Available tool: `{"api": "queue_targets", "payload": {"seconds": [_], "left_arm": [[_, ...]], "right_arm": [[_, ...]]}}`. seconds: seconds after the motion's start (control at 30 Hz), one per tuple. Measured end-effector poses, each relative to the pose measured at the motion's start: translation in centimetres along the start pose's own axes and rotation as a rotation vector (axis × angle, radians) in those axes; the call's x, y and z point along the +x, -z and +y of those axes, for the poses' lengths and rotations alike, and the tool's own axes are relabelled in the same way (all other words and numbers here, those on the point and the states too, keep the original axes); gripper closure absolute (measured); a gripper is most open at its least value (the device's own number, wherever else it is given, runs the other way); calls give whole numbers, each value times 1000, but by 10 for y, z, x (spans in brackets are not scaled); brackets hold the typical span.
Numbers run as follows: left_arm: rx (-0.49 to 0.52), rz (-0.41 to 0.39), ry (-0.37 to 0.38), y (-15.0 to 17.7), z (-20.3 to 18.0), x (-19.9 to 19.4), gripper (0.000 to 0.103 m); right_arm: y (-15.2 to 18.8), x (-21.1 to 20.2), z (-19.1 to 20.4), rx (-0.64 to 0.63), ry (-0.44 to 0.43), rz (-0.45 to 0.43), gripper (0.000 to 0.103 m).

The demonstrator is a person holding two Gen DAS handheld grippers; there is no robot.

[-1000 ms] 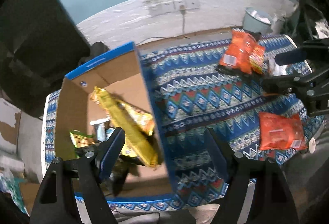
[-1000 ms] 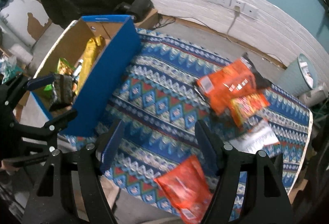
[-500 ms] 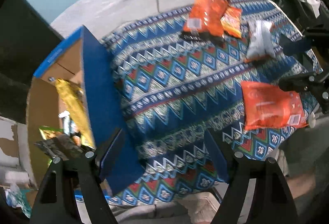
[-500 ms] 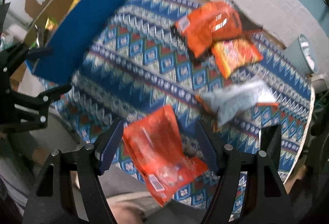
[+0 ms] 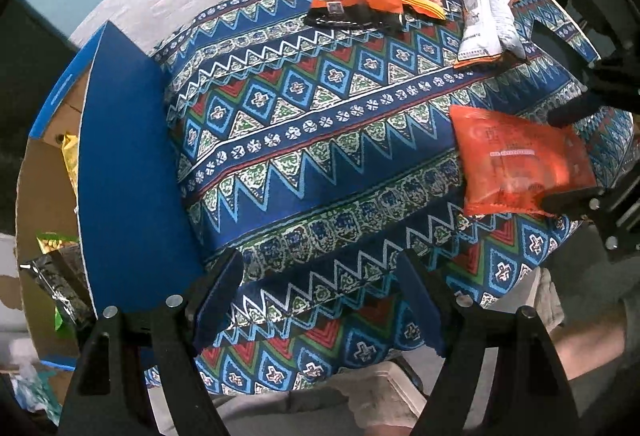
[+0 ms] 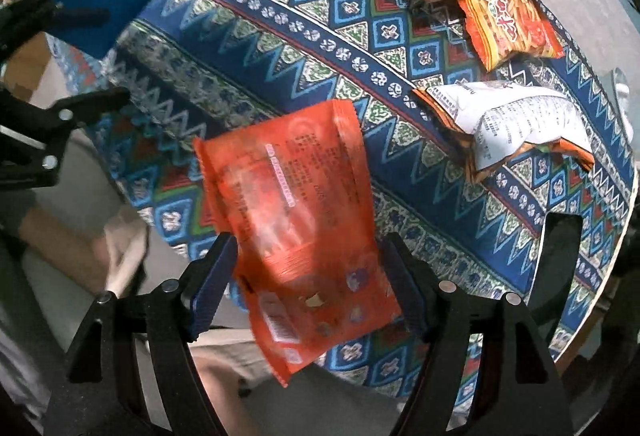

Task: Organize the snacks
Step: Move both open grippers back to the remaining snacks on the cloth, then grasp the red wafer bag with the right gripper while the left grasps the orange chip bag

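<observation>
Both grippers are dropping closer to the table than a second ago. Filling the lower middle of the right wrist view, the orange snack packet (image 6: 296,236) is lying glossy and crinkled at the tablecloth's (image 6: 280,48) near edge, between the right gripper's (image 6: 308,276) widening jaws, untouched. Left gripper (image 5: 320,300) is hanging wide open, empty. At upper right, three more packets are lying; a blue cardboard box (image 5: 128,172) is standing left.

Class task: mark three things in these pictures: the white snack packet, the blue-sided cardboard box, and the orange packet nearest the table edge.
white snack packet (image 6: 516,120), right wrist view, printed white face
blue-sided cardboard box (image 5: 128,172), left wrist view, blue outer wall
orange packet (image 6: 296,220), right wrist view, middle of its face
</observation>
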State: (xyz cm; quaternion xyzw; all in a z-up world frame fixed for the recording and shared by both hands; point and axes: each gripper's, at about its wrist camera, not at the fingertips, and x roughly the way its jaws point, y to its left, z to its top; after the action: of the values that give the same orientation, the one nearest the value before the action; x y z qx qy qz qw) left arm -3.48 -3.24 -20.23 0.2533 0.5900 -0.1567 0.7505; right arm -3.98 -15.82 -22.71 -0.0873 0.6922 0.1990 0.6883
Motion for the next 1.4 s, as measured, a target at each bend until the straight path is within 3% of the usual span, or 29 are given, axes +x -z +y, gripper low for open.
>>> {"api": "queue_targets", "payload": {"seconds": [0.4, 0.47, 0.67, 1.2, 1.4], "left_arm": [[11, 27, 1, 9, -3, 19, 23], [3, 29, 5, 6, -1, 20, 23], [-14, 25, 9, -1, 0, 21, 23], [-43, -29, 15, -23, 2, 16, 23], [-67, -53, 51, -43, 3, 13, 23]], "right_arm": [[-13, 31, 1, 50, -63, 17, 30], [-13, 29, 2, 65, -92, -2, 46], [-26, 11, 6, 89, -85, -49, 64], [-48, -48, -39, 251, -80, -189, 66], [-23, -60, -63, 318, -55, -256, 66]]}}
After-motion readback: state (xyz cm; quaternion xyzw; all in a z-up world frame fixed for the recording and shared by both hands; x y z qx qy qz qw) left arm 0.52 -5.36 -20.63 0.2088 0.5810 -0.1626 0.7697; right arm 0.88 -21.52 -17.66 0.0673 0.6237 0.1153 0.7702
